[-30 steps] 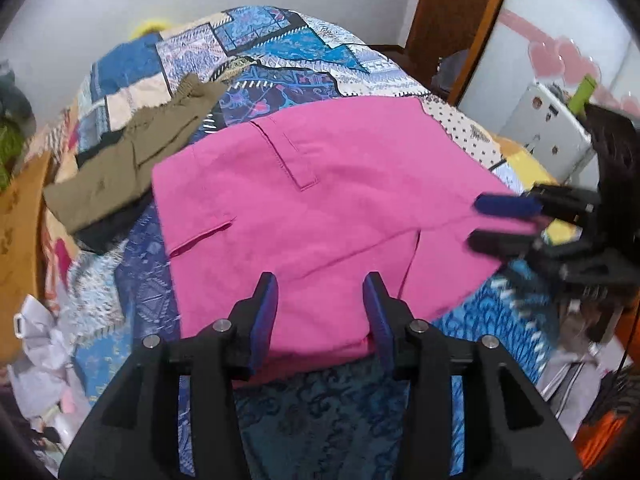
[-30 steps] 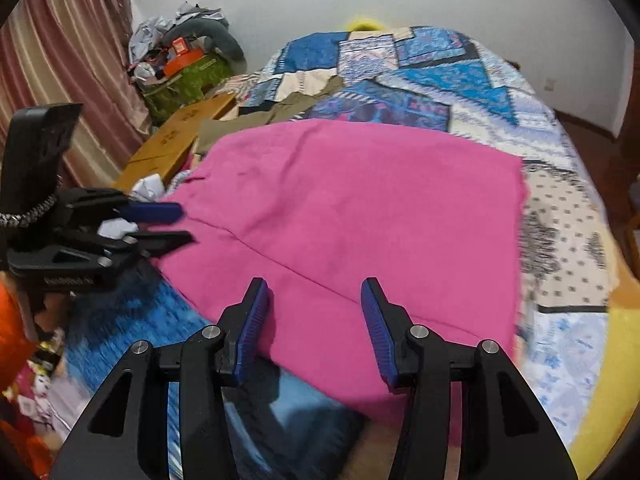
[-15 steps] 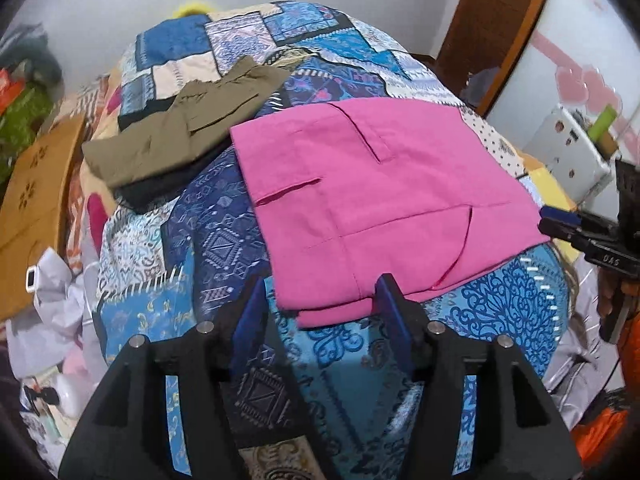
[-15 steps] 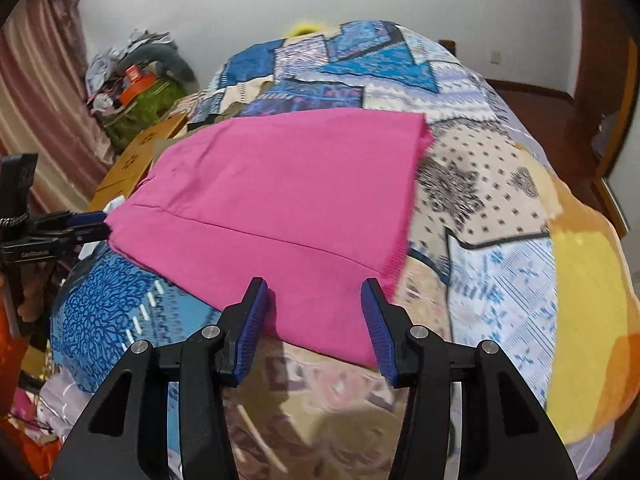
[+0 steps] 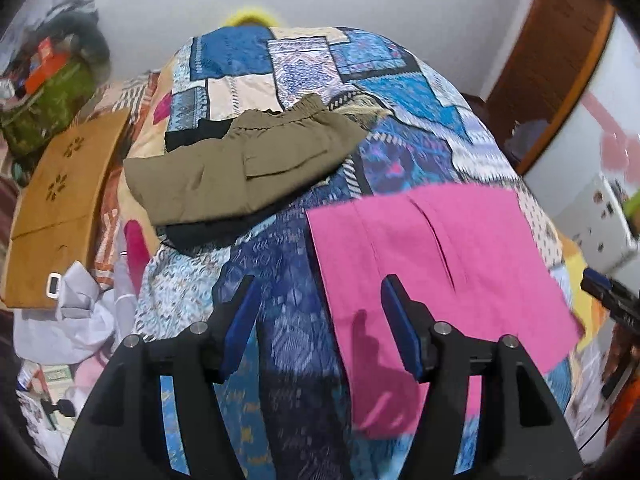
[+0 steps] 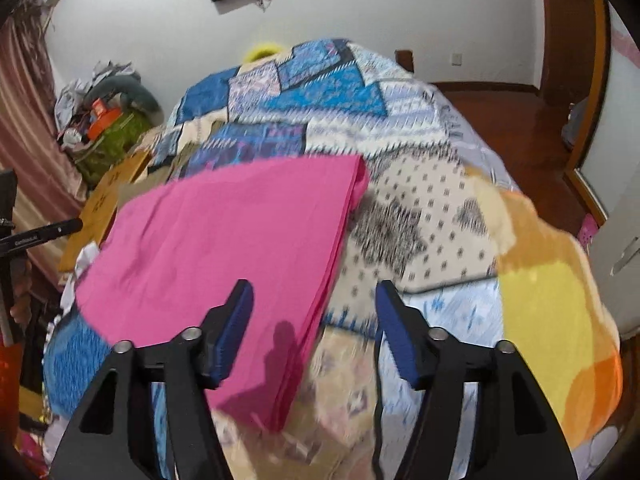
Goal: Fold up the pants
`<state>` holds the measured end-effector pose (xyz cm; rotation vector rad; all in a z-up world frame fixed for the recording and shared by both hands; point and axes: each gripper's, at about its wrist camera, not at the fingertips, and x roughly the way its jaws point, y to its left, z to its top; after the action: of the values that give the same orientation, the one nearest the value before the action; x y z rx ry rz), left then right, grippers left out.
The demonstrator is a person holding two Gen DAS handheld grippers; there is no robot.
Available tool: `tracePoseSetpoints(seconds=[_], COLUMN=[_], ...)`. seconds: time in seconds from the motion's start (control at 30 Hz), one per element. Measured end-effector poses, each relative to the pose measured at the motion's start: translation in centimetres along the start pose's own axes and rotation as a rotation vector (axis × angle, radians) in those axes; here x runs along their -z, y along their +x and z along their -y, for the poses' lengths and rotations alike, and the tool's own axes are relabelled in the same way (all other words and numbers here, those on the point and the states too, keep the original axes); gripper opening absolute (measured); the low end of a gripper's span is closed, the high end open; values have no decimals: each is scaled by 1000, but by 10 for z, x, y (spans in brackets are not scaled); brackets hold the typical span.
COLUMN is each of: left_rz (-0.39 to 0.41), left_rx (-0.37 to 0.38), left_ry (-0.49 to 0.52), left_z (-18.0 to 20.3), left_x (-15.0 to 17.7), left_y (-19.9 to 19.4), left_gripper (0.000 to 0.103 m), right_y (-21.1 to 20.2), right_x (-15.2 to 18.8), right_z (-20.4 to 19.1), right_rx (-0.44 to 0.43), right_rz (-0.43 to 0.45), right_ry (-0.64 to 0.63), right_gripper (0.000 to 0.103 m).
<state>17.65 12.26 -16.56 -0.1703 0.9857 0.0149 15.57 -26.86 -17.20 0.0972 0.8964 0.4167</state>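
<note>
The pink pants are lying folded and flat on the patchwork bedspread, near the front edge of the bed. In the left wrist view the left gripper is hanging above the bed with its jaws opening, and nothing is being held between them; the left edge of the pants is passing under the gap, but the blue pads are not pressing on the cloth. In the right wrist view the right gripper is also opening its jaws, and they are holding nothing; the right edge of the pants, where the folded layers are showing, is running under the gap between the two fingers, apart from the pads. Behind the pink pants, further up the bed, an olive garment is lying on top of a dark cloth, well apart from the pants. On the left of the bed a brown board is leaning, and a green bag is sitting by the wall. Both views are a little blurred.
</note>
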Motion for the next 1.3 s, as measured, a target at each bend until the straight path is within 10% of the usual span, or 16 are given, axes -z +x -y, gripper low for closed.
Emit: tracePoseSetpoints(seconds=[0.73,1.0,1.3], left_rz=[-186,-123,-83], left_rx=[131,77,-30], left_ry=[-100,3,48], left_z=[-4,5,10], left_x=[-48,-37,-26], left_y=[109,104,99], left_gripper=[73,55,56], right_y=[143,146,154], right_x=[-79,-77,-76], right_z=[50,35,28], right_rx=[-97,-96,13], right_rz=[-174,-140,-151], right_ry=[110,21,-39], right_gripper=[70,17,12])
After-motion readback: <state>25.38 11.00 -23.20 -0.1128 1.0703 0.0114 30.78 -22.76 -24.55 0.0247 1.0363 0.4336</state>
